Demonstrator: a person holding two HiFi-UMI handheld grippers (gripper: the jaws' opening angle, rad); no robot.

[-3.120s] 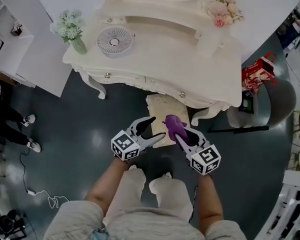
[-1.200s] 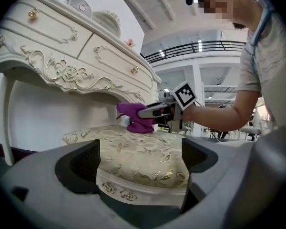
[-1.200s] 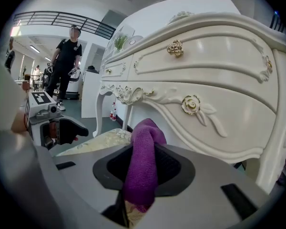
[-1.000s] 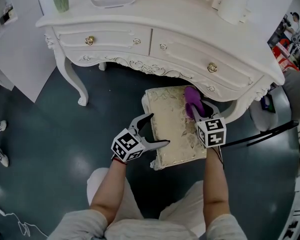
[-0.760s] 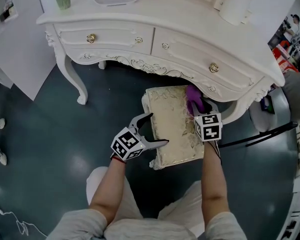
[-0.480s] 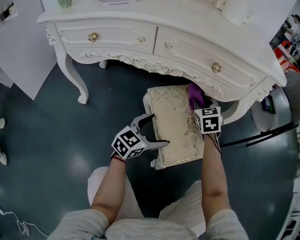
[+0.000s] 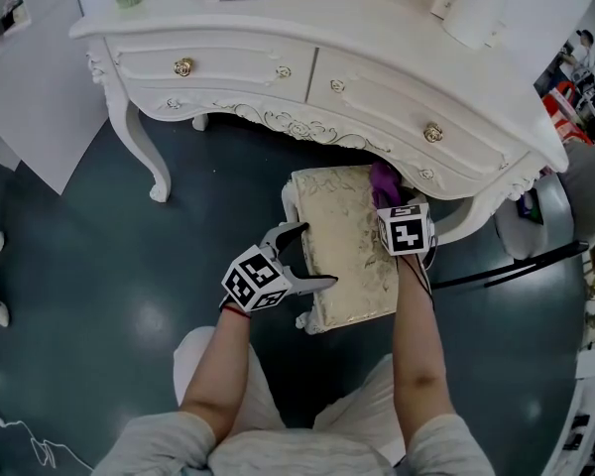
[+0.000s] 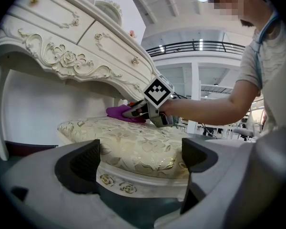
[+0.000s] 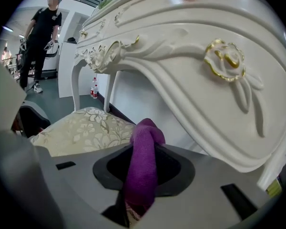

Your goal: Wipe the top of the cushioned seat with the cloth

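Grey plastic, jaws spread wide, holding nothing: that's the left claw (image 7: 313,256) (image 8: 140,161), closest to the person and parked just beside the near-left edge of the cushioned seat (image 7: 347,251) (image 8: 133,142) (image 9: 81,130). Can't tell if it actually touches the trim. Ahead of its jaws you get the cream floral cushion with the gold-rose frame under it. Further across, the right claw (image 7: 387,201) (image 8: 143,112) (image 9: 143,175) has its jaws pressed together on the purple cloth (image 7: 382,178) (image 8: 118,112) (image 9: 144,161). The cloth pokes out past the tips and lies on the seat top at the far right corner. Right beyond that claw is the carved front of the white bench (image 7: 307,77) (image 9: 190,75), whose edge overhangs the back of the seat, with gold drawer knobs (image 7: 433,133) above. Way off to that claw's left, a person in black (image 9: 40,27) stands on the dark floor (image 7: 99,256).
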